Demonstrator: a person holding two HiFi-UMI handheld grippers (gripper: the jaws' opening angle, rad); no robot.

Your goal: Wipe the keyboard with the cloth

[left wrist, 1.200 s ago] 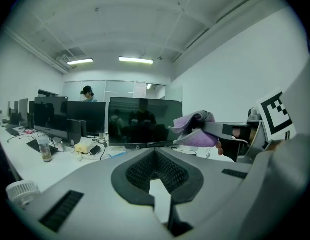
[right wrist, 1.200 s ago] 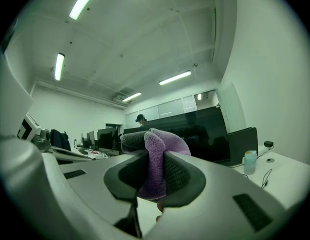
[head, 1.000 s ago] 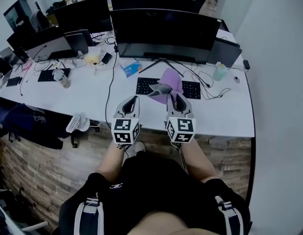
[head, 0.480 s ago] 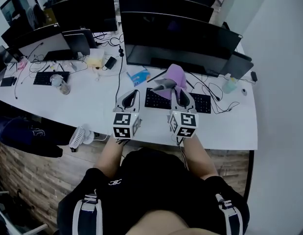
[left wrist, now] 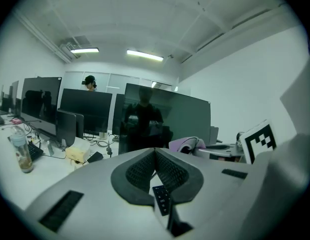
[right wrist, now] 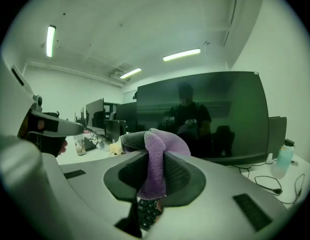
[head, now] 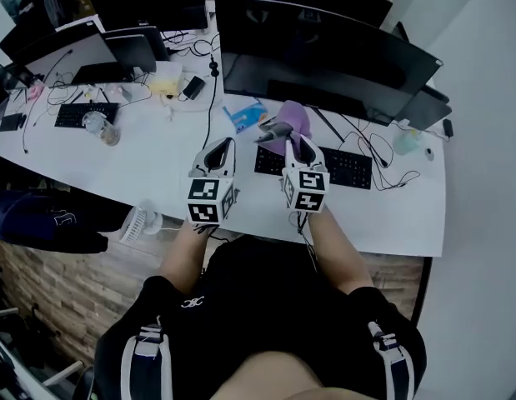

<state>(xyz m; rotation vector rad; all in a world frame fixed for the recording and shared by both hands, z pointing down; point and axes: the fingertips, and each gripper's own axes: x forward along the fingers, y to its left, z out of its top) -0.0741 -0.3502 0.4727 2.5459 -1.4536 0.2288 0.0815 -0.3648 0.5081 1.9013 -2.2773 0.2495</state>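
- Jaws of the right gripper [head: 284, 137] are clamped on a purple cloth [head: 296, 122]; in the right gripper view, the cloth [right wrist: 156, 160] is seen pinched between the dark ribbed pads, with its bulk bunched above them.
- Jaws of the left gripper [head: 220, 147] are pressed together with nothing held; in the left gripper view [left wrist: 155, 158], the two ribbed pads are seen meeting at their tips.
- A long white table [head: 157, 161] is seen running across the head view, with both grippers held side by side over its near part.
- A wide dark monitor [head: 324, 52] stands at the back of the table, directly beyond both grippers; the person's reflection is seen in its screen in both gripper views.
- A black keyboard [head: 351, 169] lies on the table in front of the monitor, its left end hidden under the right gripper, and a few of its keys [right wrist: 147, 211] are seen below the right jaws.
- The cloth is held over the left end of the keyboard; whether it touches the keys cannot be told.
- A blue packet [head: 243, 115] lies on the table just left of the cloth.
- A plastic cup [head: 99, 127] stands well to the left, apart from the grippers.
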